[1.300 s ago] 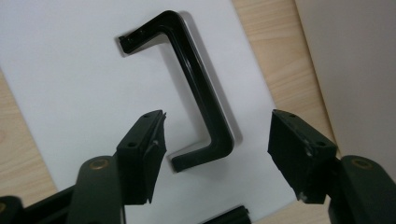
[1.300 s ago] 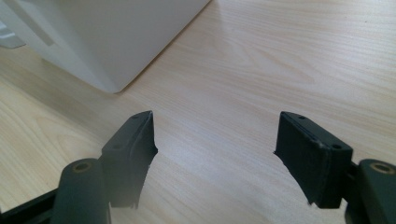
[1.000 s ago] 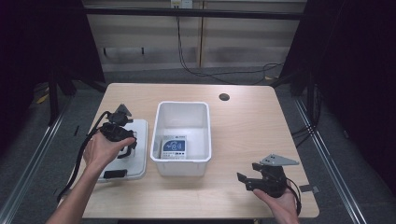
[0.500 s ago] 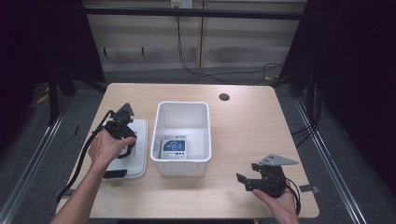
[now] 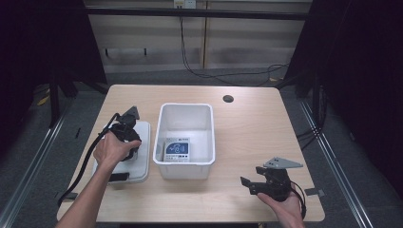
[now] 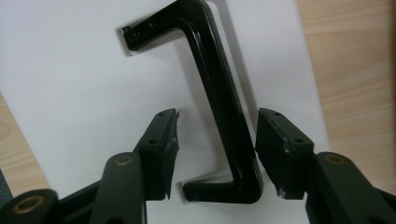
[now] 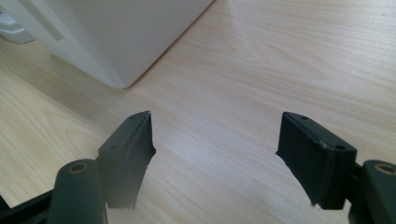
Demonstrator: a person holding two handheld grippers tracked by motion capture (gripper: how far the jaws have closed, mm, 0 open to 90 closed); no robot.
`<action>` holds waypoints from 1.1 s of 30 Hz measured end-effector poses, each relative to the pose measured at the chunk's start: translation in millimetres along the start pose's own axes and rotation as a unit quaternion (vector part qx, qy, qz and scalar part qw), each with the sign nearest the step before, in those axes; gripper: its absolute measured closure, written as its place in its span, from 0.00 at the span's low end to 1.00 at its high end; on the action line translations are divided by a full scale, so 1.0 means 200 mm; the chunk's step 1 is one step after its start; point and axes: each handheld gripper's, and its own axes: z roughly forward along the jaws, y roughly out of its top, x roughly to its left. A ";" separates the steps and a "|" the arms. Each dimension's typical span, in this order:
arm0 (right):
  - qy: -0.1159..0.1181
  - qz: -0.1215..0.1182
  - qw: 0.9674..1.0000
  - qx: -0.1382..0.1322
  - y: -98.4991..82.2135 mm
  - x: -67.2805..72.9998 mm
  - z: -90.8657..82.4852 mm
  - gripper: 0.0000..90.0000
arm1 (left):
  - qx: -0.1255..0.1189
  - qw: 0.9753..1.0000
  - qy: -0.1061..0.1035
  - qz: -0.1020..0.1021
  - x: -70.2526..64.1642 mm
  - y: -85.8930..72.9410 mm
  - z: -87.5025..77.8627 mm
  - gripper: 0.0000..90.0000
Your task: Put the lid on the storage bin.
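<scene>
A white lid (image 5: 140, 137) lies flat on the table, left of a white bin (image 5: 186, 162). A black handle (image 6: 218, 93) is fixed to the lid's top. My left gripper (image 5: 127, 142) is over the lid, open, and its jaws straddle the handle's bar in the left gripper view (image 6: 217, 135), one on each side, not closed on it. Inside the bin lies a small box with a blue and white label (image 5: 176, 150). My right gripper (image 5: 251, 185) hovers low over bare table near the front right, open with nothing between its jaws (image 7: 215, 154).
The bin's near corner (image 7: 112, 51) stands to the upper left of the right gripper's jaws. A round cable hole (image 5: 228, 99) sits in the table at the back right. Bare wood (image 5: 256, 133) lies to the bin's right. A cable (image 5: 85, 166) trails from the left gripper.
The left hand and its gripper have shifted slightly forward and down on the lid. The right gripper has stayed in place.
</scene>
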 end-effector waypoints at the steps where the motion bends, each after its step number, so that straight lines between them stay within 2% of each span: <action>1: -0.001 0.000 1.000 0.001 0.00 0.00 0.00 0.29 | 0.000 1.000 -0.001 -0.001 0.00 0.00 0.00 0.62; 2: -0.001 0.000 1.000 0.001 0.00 0.00 0.00 0.29 | 0.002 1.000 0.003 -0.003 -0.01 0.00 0.01 0.62; 4: -0.001 -0.001 1.000 -0.001 0.00 0.00 0.00 0.29 | 0.001 1.000 0.000 0.000 -0.02 0.00 0.01 0.69; 5: 0.000 -0.001 1.000 0.000 0.00 0.00 0.00 0.29 | 0.004 1.000 0.000 0.005 -0.02 0.00 0.01 0.69; 7: 0.001 0.000 1.000 0.002 0.00 0.00 0.00 0.29 | 0.001 1.000 0.002 -0.005 -0.01 0.00 0.00 0.71; 11: 0.002 -0.002 1.000 0.001 0.00 0.00 0.00 0.29 | 0.002 1.000 -0.006 -0.009 0.01 0.00 -0.03 0.74; 12: 0.002 -0.002 1.000 0.001 0.00 0.00 0.00 0.29 | -0.001 1.000 -0.006 -0.015 0.02 -0.01 -0.05 0.78; 14: 0.001 -0.001 1.000 0.001 0.00 0.00 0.00 0.29 | 0.001 1.000 -0.002 -0.011 0.02 -0.01 -0.06 0.79; 20: 0.002 0.000 1.000 0.002 0.00 0.00 0.00 0.29 | 0.003 0.999 -0.012 -0.033 0.08 -0.02 -0.10 0.82; 23: 0.001 0.002 1.000 0.003 0.00 0.00 0.00 0.29 | 0.006 0.999 -0.010 -0.037 0.11 -0.02 -0.12 0.83; 24: 0.002 0.001 1.000 0.003 0.00 0.00 0.00 0.29 | 0.015 0.999 0.003 -0.037 0.13 -0.03 -0.12 0.84; 25: 0.003 0.002 1.000 0.003 0.00 0.00 0.00 0.29 | 0.018 0.999 0.005 -0.038 0.14 -0.03 -0.12 0.84; 27: 0.002 0.002 1.000 0.004 0.00 0.00 0.00 0.29 | 0.020 0.999 -0.004 -0.049 0.18 -0.04 -0.11 0.85; 29: 0.001 0.002 1.000 0.005 0.00 0.00 0.00 0.29 | 0.025 0.998 -0.002 -0.052 0.19 -0.05 -0.11 0.86; 31: 0.001 0.002 1.000 0.006 0.00 0.00 0.01 0.29 | 0.021 0.997 -0.012 -0.068 0.21 -0.05 -0.10 0.88; 32: 0.001 0.002 1.000 0.006 0.00 0.00 0.01 0.29 | 0.021 0.997 -0.012 -0.068 0.21 -0.05 -0.10 0.89; 33: 0.001 0.000 1.000 0.006 0.00 0.00 0.01 0.29 | 0.018 0.997 -0.021 -0.070 0.20 -0.05 -0.11 0.90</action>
